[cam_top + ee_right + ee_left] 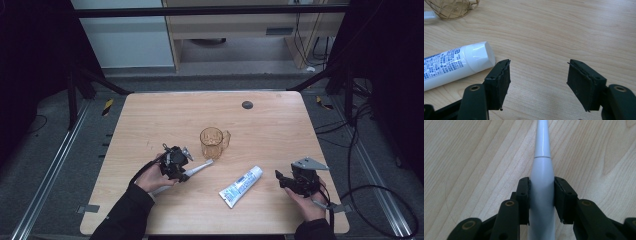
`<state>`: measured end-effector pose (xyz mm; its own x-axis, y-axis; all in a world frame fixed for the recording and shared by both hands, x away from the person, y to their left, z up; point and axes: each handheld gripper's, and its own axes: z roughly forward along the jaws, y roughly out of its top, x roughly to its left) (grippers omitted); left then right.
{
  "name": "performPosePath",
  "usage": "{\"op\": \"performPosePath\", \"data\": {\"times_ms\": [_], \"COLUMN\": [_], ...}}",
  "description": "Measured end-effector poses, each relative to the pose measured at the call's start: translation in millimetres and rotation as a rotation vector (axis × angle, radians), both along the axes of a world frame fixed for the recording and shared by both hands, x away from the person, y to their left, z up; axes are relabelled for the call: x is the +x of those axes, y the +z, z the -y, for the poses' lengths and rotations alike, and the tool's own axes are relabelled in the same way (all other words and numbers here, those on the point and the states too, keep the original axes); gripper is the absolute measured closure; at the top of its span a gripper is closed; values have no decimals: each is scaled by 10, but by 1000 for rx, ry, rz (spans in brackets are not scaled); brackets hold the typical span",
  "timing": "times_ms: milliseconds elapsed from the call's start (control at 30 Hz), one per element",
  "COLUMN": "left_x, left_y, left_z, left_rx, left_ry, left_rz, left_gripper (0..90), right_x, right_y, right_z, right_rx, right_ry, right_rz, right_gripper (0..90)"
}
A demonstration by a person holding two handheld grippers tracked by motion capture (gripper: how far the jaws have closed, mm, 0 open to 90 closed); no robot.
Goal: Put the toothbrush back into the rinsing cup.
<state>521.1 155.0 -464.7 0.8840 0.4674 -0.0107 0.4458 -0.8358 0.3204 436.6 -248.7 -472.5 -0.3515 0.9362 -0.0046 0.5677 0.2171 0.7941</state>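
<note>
From the high view, the left gripper (181,167) lay over a white toothbrush (199,168) on the table (270,125), just below and left of an amber cup (214,142); a toothpaste tube (241,186) lay below and right of the cup, the right gripper (282,179) beyond it. In the left gripper view, both pads pressed the toothbrush (541,192) handle. In the right gripper view, the jaws stood wide and empty beside the tube (454,65) cap.
</note>
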Motion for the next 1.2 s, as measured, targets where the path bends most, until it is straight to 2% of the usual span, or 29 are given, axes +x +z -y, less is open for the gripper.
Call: {"op": "performPosePath", "data": {"times_ms": [133, 233, 500, 667, 967, 1033, 1067, 1100, 1200], "left_x": [-20, -38, -108, -147, -209, -218, -220, -220, -226], "left_y": [40, 86, 246, 398, 637, 673, 705, 705, 750], "left_z": [-25, -50, -111, -183, -352, -379, -408, -408, -444], "left_rx": [-10, -33, -87, -143, -218, -230, -250, -250, -288], "left_ry": [1, 6, 21, 29, 69, 89, 107, 107, 139], "left_rz": [1, 1, 32, 66, 125, 147, 167, 167, 202], "left_gripper": [669, 669, 670, 670, 671, 670, 670, 671, 670], "right_x": [0, -1, -6, -9, -8, -7, -7, -7, -7], "right_y": [0, 1, 6, 3, 4, 3, 1, 1, 0], "right_z": [2, 6, 7, 8, 13, 13, 11, 11, 10], "right_rx": [1, 3, 5, 9, 5, 6, 4, 4, 3], "right_ry": [-2, -3, 0, -4, -4, -4, -5, -5, -5], "right_rz": [-3, -1, 4, -1, 3, 3, 3, 3, 5], "right_gripper": [352, 354, 357, 359, 360, 360, 360, 360, 360]}}
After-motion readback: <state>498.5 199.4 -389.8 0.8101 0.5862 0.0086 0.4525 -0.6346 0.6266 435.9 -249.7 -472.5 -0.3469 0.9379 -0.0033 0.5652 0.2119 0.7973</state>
